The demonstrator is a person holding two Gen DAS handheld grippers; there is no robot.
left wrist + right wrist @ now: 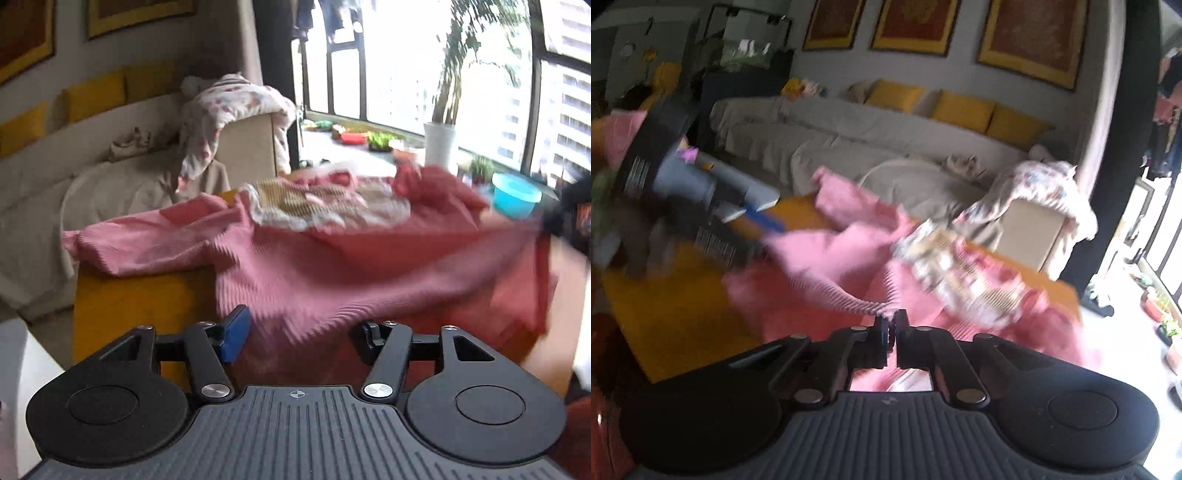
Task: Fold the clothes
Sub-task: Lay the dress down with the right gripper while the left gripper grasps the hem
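The right gripper is clamped on a bunched edge of the pink garment, while the left gripper stands partly open with that cloth between its 2 fingers (pads not pressing). The garment sprawls across the yellow table, a patterned cloth lying on top of it, the grey sofa beyond the table.

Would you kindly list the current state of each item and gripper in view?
Pink garment: unfolded, spread over the yellow table, one edge pinched and pulled taut.
Patterned cloth: crumpled on top of the garment.
Right gripper: shut on the garment's edge.
Left gripper: open, jaws apart, fabric between them.
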